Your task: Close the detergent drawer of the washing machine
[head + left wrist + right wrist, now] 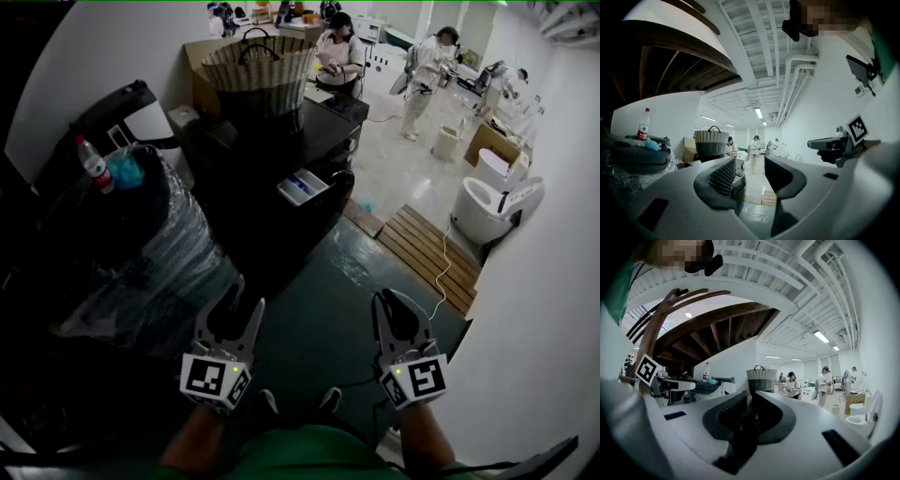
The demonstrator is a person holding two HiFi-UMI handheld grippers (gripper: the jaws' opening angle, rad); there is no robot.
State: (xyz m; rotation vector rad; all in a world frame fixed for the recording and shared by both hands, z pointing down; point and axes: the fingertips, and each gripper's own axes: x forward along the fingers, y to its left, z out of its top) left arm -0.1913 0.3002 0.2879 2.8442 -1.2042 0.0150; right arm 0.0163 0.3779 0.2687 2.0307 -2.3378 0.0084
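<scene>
The drawer (302,186) stands pulled out, its pale compartments showing, at the upper front edge of the dark washer (326,131). A woven basket (260,70) sits on the washer's top, toward its far edge. Both grippers are held level above the floor (319,272), well apart from the drawer. The left gripper (246,298) has its jaws spread with nothing between them. The right gripper (387,300) has its jaws pressed together, empty.
</scene>
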